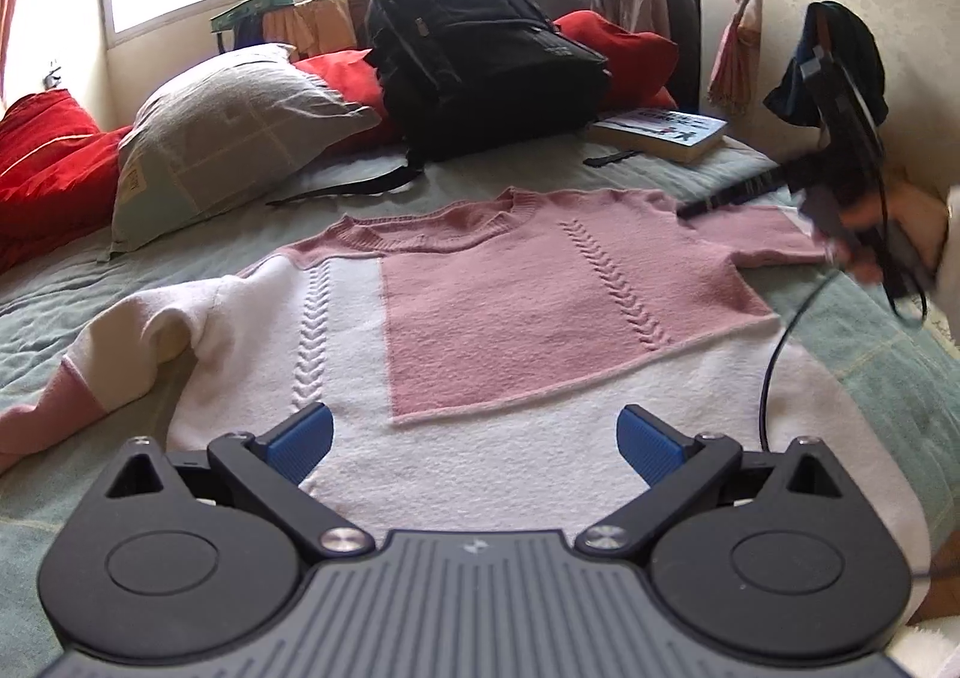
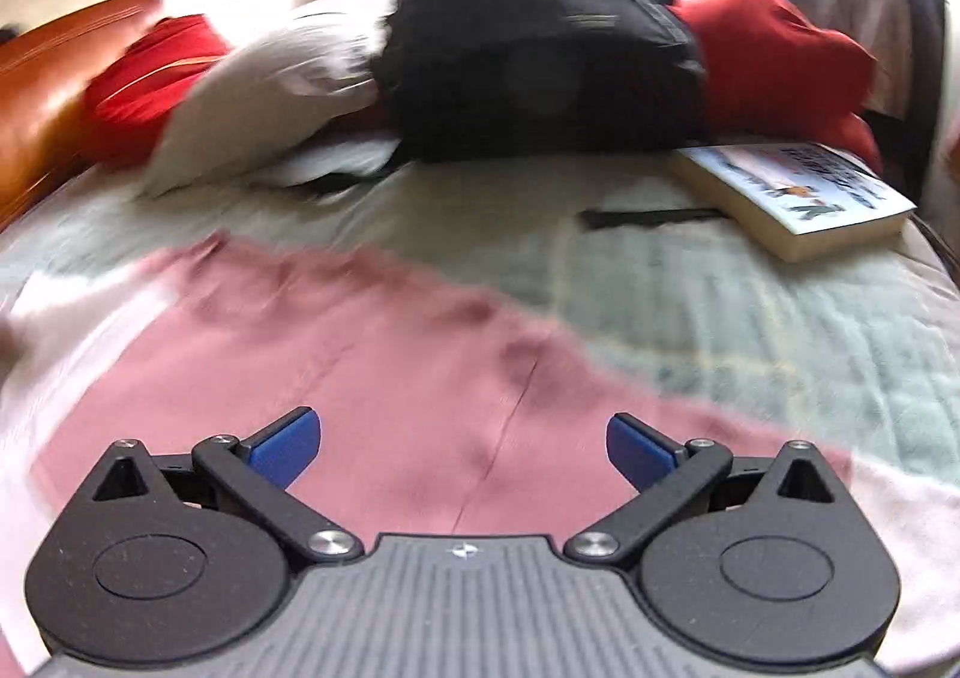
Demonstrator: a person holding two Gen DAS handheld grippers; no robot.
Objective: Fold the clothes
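While one pink-and-white knit sweater (image 1: 480, 318) lies flat on the green quilted bed (image 1: 870, 354), two grippers work above it. At the head of the bed sit one black backpack (image 1: 480, 60), one grey pillow (image 1: 234, 138), one paperback book (image 1: 666, 133) and at least two red cushions (image 1: 42, 156). One sweater sleeve (image 1: 90, 378) trails off to the left; the other looks folded across the chest as a pink panel.

Jaws of the left gripper (image 1: 474, 441) are spread wide over the white hem, holding nothing; whether the fingertips touch the knit I cannot tell. Jaws of the right gripper (image 2: 463, 447) are likewise spread wide and empty, over the pink part near the sweater's edge.

From the left wrist view the right gripper is cut off at the frame edge, with a hand (image 1: 900, 234) partly hidden behind it. Motion blur smears most of the right wrist view, so the knit's detail is lost there.
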